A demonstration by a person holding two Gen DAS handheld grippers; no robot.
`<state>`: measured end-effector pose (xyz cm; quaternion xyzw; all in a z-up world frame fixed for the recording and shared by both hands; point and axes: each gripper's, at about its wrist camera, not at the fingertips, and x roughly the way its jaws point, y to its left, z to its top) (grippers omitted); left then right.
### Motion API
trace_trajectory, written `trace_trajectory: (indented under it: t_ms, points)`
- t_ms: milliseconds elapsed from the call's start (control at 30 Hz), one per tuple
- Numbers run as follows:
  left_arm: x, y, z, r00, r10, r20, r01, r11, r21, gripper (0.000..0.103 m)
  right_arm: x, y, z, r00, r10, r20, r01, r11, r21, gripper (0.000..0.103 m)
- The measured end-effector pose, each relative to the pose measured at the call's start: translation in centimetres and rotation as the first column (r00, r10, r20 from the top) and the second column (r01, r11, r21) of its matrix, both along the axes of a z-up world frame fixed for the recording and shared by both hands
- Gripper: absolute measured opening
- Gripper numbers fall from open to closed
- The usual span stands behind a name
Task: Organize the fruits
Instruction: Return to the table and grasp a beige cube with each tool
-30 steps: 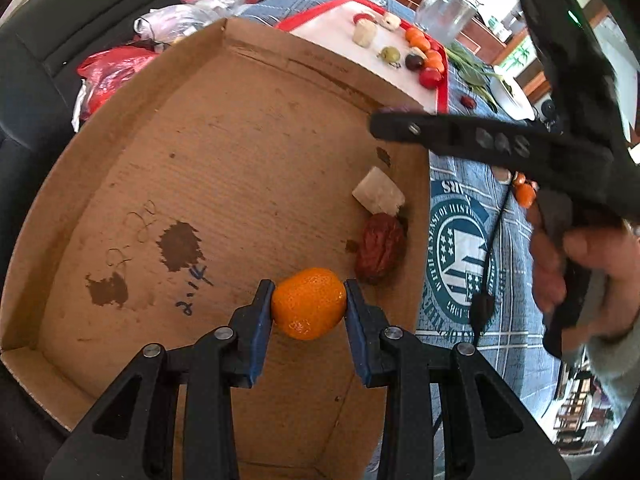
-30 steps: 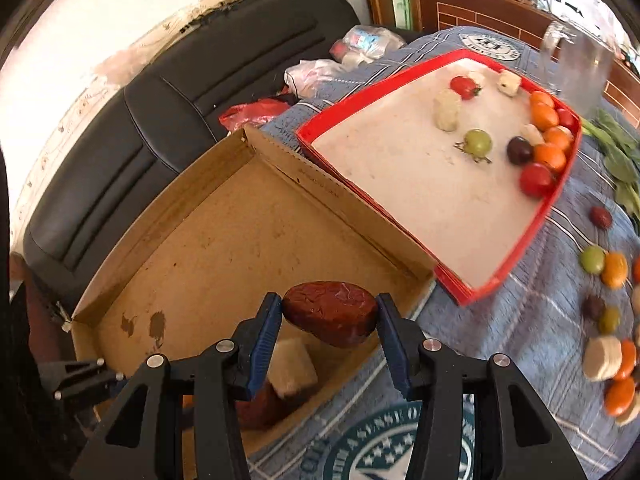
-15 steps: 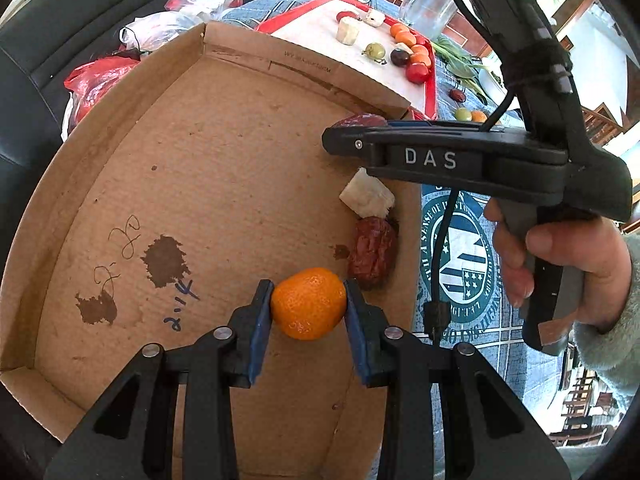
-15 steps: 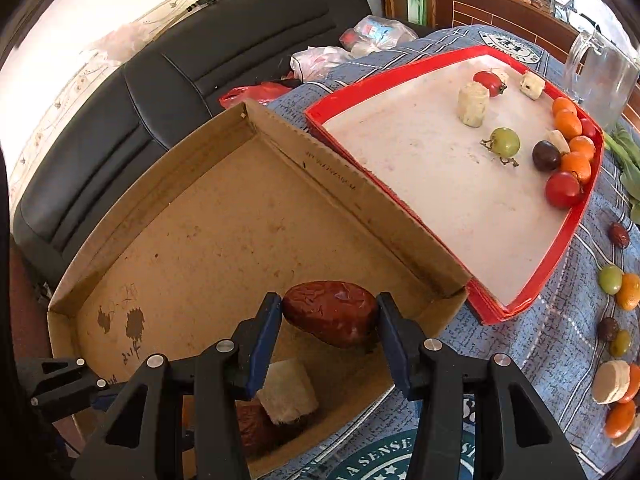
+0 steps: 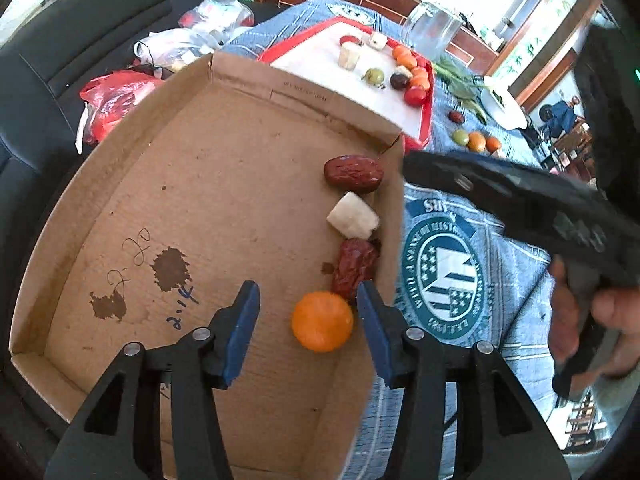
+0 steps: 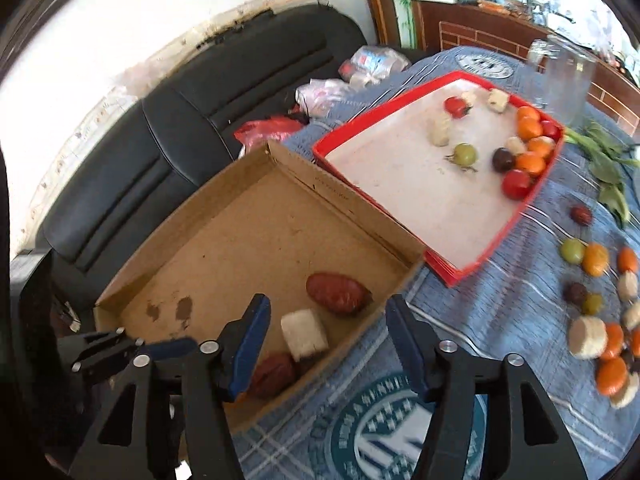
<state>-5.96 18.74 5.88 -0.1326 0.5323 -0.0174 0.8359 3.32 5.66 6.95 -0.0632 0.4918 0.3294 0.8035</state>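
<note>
In the left wrist view, the left gripper [image 5: 308,322] has its jaws apart over the cardboard box [image 5: 120,168]. The orange [image 5: 322,321] lies on the box floor between the blue pads, touching neither. Along the box's right wall sit a wrinkled red date [image 5: 354,268] just beside the orange, a white chunk [image 5: 353,216] beyond it, and another red date [image 5: 353,173] farthest off. The right gripper [image 5: 516,196] shows from the side, held in a hand [image 5: 596,324] over the blue cloth [image 5: 460,272] on the worktop.

In the right wrist view, the right gripper [image 6: 327,342] has its jaws apart and empty, above the box's near edge [image 6: 360,336]. Inside lie a red date [image 6: 338,294], the white chunk [image 6: 304,334] and a second date [image 6: 274,374]. The red tray [image 6: 496,240] beyond holds small tomatoes and oranges; more fruit is scattered on the cloth at right.
</note>
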Motion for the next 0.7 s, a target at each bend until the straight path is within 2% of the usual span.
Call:
trace_trajectory:
  t_ms: [167,333,700]
  points:
    - [0.1,-2.2,1.2,1.0,0.005,0.025,-0.005,1.0,-0.002,0.054,-2.4,-4.7,1.5,0.999,-0.038,0.029,0.037,0.999,0.024,0.068]
    - [0.4,-5.6,2.1,0.998,-0.041,0.045,0.041,0.999,0.008,0.054,-3.7,-10.8,1.4,0.993,-0.119,0.006,0.119,0.992,0.037,0.068]
    - [2.6,-14.6,2.8,0.989,-0.144,0.029,0.144,0.99,0.013,0.054,-3.1,-22.2,0.9,0.962,-0.273,-0.004,0.273,0.962,0.026,0.068]
